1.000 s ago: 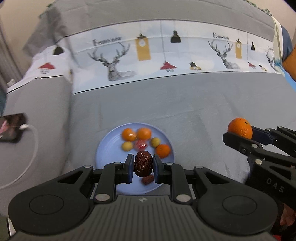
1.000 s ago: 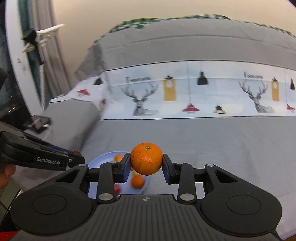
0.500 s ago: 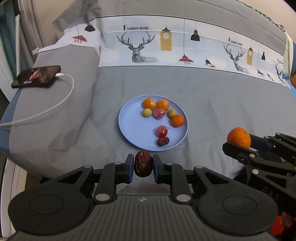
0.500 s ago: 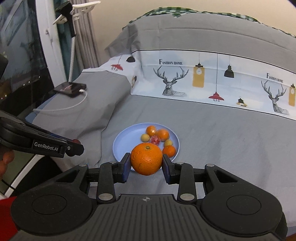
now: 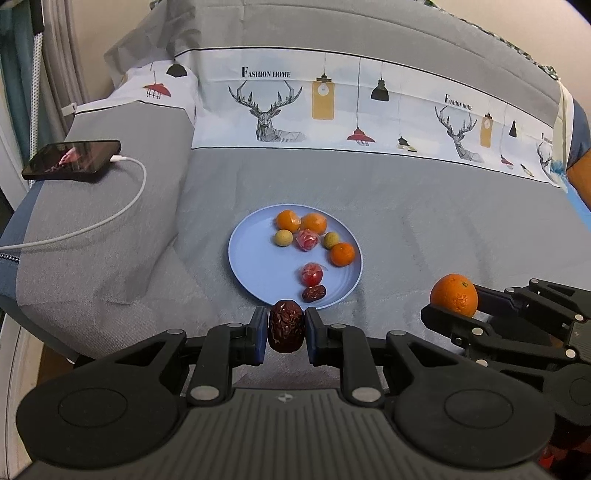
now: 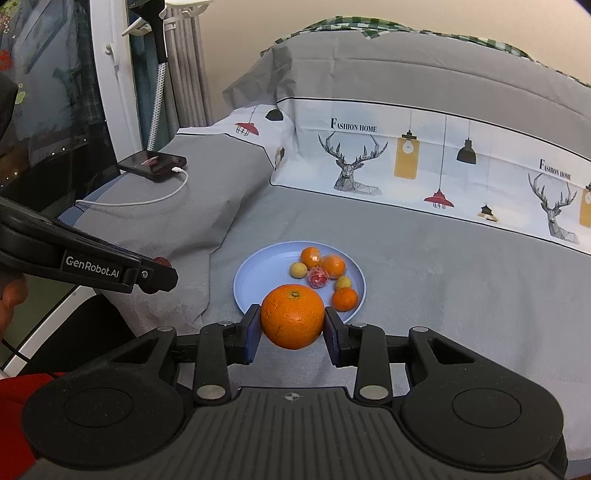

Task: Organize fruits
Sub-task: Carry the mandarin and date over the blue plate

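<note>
Two fruits are held short of the plate (image 5: 251, 254).
Eight pieces are already plated; the date (image 5: 286, 326) in the left gripper (image 5: 285, 338) and the orange (image 6: 292, 316) in the right gripper (image 6: 291, 334) are clamped, awaiting placement.

- A bed (image 5: 424, 221) fills the room, spread with a grey cover.
- Across it runs a white band (image 5: 369, 110) printed with stags, hanging lamps and "Fashion Home".
- A dark phone (image 6: 153, 165) lies on the raised grey fold at the left, a white cable (image 5: 110, 218) plugged into it.
- Grey curtains (image 6: 186, 74) hang beside a dark window (image 6: 48, 110) with a white frame.
- The wall (image 6: 406, 14) behind is plain beige.
</note>
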Available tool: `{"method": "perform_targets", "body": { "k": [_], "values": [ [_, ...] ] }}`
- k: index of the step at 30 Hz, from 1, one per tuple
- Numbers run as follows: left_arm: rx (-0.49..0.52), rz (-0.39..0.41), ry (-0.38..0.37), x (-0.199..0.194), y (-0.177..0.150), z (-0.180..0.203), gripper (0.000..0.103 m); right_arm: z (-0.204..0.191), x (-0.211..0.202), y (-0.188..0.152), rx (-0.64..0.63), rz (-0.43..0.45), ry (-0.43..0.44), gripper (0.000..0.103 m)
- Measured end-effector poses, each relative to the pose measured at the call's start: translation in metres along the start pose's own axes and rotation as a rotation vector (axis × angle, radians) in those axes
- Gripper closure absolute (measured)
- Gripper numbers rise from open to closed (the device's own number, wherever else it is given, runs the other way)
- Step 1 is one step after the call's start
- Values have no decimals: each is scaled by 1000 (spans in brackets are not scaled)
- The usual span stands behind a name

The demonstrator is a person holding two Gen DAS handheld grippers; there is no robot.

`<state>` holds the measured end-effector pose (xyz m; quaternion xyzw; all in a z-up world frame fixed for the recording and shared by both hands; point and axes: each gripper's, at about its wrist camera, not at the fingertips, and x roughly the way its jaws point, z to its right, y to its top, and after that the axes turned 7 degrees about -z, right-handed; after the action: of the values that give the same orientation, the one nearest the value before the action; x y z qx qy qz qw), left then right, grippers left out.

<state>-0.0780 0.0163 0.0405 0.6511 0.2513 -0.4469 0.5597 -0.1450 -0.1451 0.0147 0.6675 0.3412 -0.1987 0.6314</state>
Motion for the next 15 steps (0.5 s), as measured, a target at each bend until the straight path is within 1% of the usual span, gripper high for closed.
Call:
{"method": "perform_targets", "body": {
  "k": [12,15],
  "values": [
    [-5,-25,17,12,6,-4,80,1,12,2,-4,-41,13,66],
    [-6,-27,33,17,8,-6,80,0,16,2,-9,-54,16,66]
  ]
}}
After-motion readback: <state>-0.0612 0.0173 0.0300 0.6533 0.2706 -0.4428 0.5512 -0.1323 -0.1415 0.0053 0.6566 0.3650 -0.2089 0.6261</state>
